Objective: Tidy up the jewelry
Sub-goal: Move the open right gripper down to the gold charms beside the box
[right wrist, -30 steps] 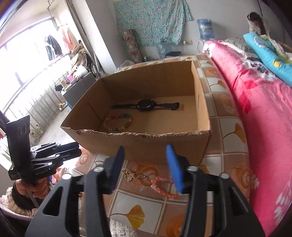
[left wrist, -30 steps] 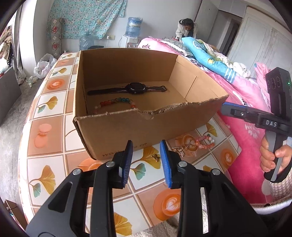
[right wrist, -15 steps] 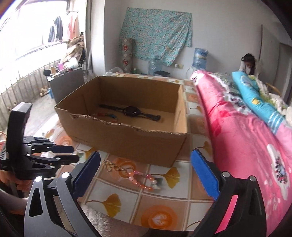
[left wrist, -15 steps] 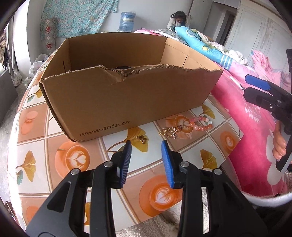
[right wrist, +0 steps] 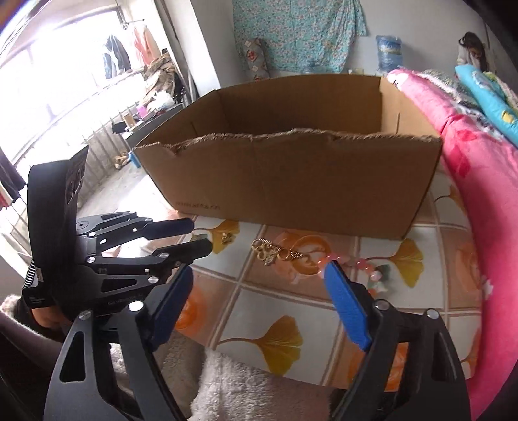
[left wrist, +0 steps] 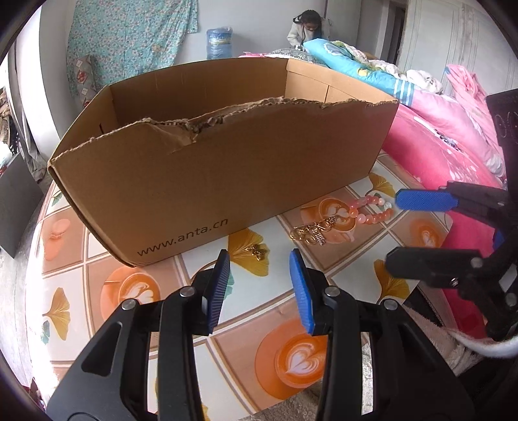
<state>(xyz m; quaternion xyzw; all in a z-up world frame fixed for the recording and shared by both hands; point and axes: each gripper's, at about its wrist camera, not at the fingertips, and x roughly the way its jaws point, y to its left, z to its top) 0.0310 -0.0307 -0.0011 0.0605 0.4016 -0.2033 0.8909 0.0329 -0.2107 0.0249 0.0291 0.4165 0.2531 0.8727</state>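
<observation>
On the worktop (left wrist: 327,359), under a cloth printed with orange latte-art squares and yellow ginkgo leaves, one brown cardboard box (left wrist: 226,175) stands with a torn front edge and a web address printed low on its wall. Its inside is hidden from both views. Beside the worktop runs a bed with a pink blanket (right wrist: 479,181) and a blue quilt (left wrist: 349,69). A flowered turquoise cloth (right wrist: 298,35) hangs on the far wall, one blue water bottle (left wrist: 219,42) stands below it, and a person (left wrist: 307,27) bends at the head of the bed. Clothes hang by a bright window (right wrist: 48,64).

Three pieces of jewelry lie in front of the box: one small gold charm (left wrist: 257,252), one gold chain (left wrist: 312,231) and one pink bead bracelet (left wrist: 369,210), chain and bracelet touching.

Two hand-held grippers are in view. The left hand-held gripper (left wrist: 259,281) hovers near the charm, jaws narrowly apart, nothing between them. The right hand-held gripper (right wrist: 255,301) is spread wide after its jaws have just been closing somewhat; its right fingertip overlaps the bracelet in its own view, and nothing is gripped.
</observation>
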